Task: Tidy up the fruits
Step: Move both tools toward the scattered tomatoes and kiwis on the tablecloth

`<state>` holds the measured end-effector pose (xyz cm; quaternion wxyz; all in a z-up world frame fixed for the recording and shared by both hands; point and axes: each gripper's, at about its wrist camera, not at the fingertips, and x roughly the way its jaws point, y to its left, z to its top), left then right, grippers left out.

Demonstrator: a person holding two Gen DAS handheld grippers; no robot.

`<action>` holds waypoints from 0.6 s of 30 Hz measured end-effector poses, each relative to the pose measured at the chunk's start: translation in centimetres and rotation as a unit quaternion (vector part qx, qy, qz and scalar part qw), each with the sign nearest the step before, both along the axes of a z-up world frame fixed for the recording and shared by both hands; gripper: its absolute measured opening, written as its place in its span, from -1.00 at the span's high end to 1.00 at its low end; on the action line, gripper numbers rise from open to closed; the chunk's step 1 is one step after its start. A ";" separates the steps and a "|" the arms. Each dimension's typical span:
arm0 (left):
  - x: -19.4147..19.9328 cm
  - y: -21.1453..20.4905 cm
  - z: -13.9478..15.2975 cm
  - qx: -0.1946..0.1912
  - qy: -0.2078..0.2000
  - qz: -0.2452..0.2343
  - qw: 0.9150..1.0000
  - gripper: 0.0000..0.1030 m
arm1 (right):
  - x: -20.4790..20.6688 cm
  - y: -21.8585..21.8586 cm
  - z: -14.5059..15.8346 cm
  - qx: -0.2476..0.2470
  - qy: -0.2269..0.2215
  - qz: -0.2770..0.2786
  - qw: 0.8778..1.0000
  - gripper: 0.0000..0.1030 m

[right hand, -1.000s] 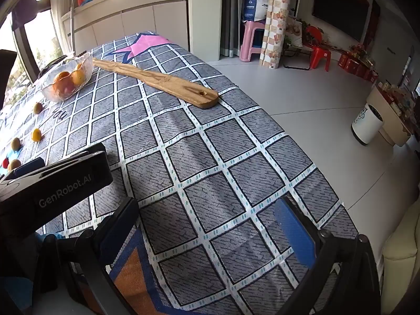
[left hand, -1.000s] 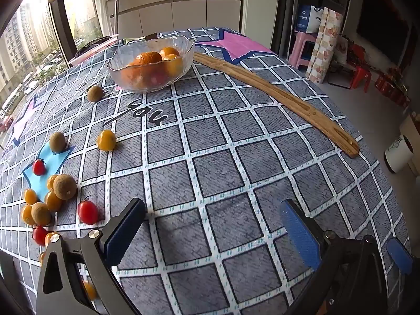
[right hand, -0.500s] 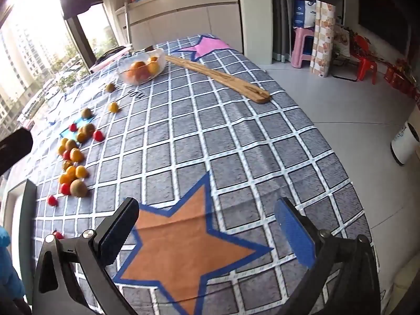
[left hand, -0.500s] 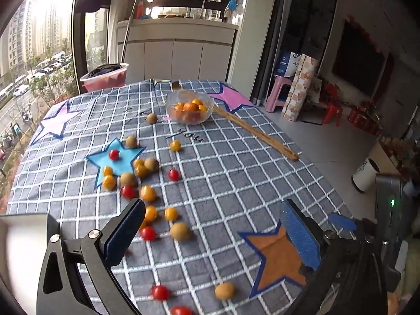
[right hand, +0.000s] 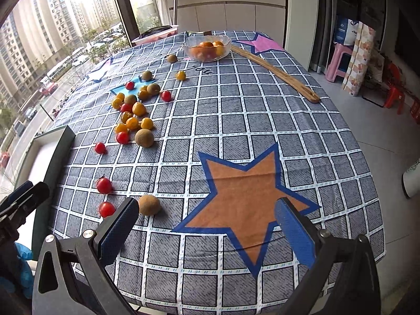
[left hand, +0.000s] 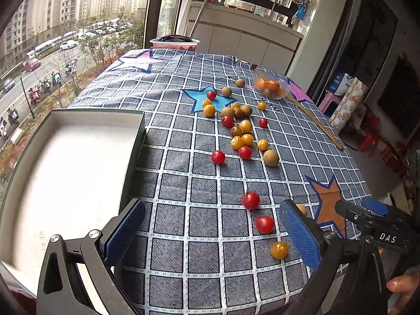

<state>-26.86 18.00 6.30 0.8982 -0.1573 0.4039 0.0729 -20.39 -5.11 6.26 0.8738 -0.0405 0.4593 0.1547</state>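
Several red cherry tomatoes (left hand: 250, 200), yellow tomatoes (left hand: 279, 249) and brown round fruits (left hand: 271, 157) lie scattered on the checked tablecloth. A dark green tray with a white floor (left hand: 78, 162) sits at the near left; it also shows in the right wrist view (right hand: 56, 155). A glass bowl of oranges (left hand: 270, 86) stands at the far end, also in the right wrist view (right hand: 207, 47). My left gripper (left hand: 212, 232) is open and empty above the near cloth beside the tray. My right gripper (right hand: 207, 232) is open and empty over the orange star, a brown fruit (right hand: 149, 204) by its left finger.
A long wooden board (right hand: 275, 72) lies along the table's right side past the bowl. The table edge drops to the floor on the right, with a pink stool (right hand: 338, 61) and a white bin (right hand: 412, 181). A pink basin (left hand: 174, 44) sits beyond the far end.
Both grippers have pulled back from the far end of the table toward the near end. The tray and the near tomatoes have come into view. Both stay open.
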 end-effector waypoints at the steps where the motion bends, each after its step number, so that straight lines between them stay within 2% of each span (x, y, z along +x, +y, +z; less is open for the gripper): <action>1: 0.1 0.0 -0.2 0.005 0.012 -0.002 1.000 -1.00 | -0.2 0.1 0.2 0.003 -0.002 0.002 1.000 -1.00; 4: 0.4 0.2 -0.8 0.036 0.046 0.003 0.998 -1.00 | -0.3 0.0 0.4 0.027 0.008 0.003 1.000 -1.00; 9: 0.1 1.1 -1.4 0.021 0.067 0.007 0.998 -1.00 | -0.2 -0.3 0.0 0.042 0.028 0.002 0.999 -1.00; 13: 0.0 1.6 -1.5 0.031 0.080 0.020 0.996 -1.00 | -0.3 -0.3 -0.6 0.044 0.052 0.005 0.998 -1.00; 18: 0.1 2.3 -1.6 0.032 0.098 0.030 0.994 -1.00 | -0.5 -0.3 -0.9 0.038 0.061 0.001 0.997 -1.00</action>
